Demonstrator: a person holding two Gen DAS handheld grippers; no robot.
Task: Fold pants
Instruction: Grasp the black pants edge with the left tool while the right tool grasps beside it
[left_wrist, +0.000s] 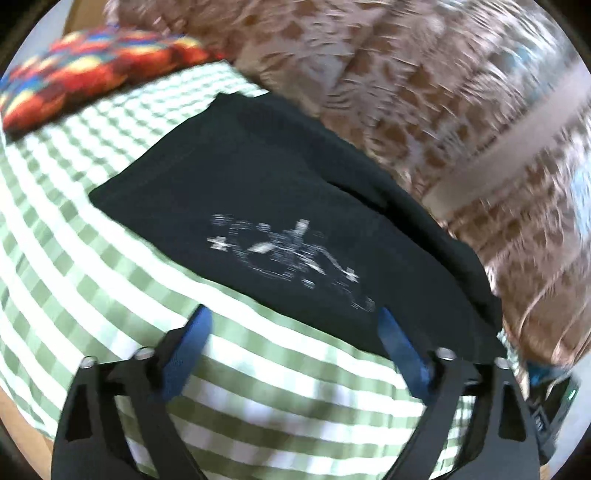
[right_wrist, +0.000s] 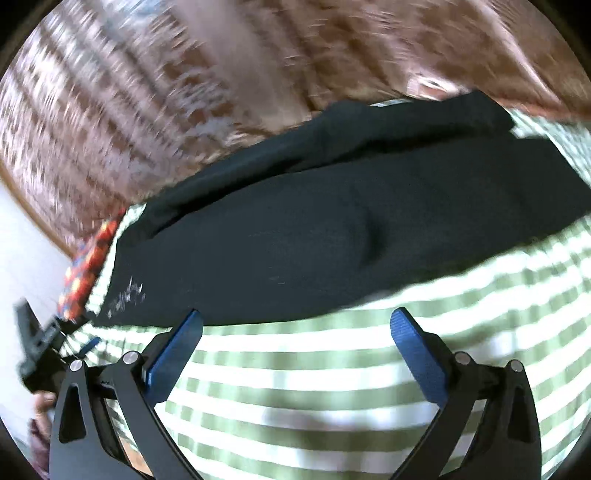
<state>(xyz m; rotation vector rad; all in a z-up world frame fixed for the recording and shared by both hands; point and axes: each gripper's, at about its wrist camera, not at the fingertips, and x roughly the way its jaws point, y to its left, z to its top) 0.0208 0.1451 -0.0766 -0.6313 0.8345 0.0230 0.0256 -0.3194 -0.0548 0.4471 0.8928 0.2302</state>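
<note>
— Green-and-white checked cloth (left_wrist: 110, 258) covers the surface under both cameras. What lies nearest?

— Bare checks under each tool. The left hand-held gripper (left_wrist: 295, 325) stands wide with nothing between its blue pads (left_wrist: 192, 354); its right pad sits at the near hem of the pants (left_wrist: 258, 192), though blur hides whether it touches. The right hand-held gripper (right_wrist: 295, 321) is also spread wide and empty, its left tip at the dark edge.

— And the pants themselves?

— Dark fabric lying flat across the checked cloth just beyond the fingertips, with a white print (left_wrist: 288, 254) near the left gripper and a bunched fold along the far edge in the right view.

— Anything around them?

— A multicoloured cushion (left_wrist: 85, 70) rests on the cloth, beyond the pants at upper left in the left view. Behind the pants, a brown patterned blanket (left_wrist: 424, 92) crowds right up to their far edge, badly blurred.
</note>
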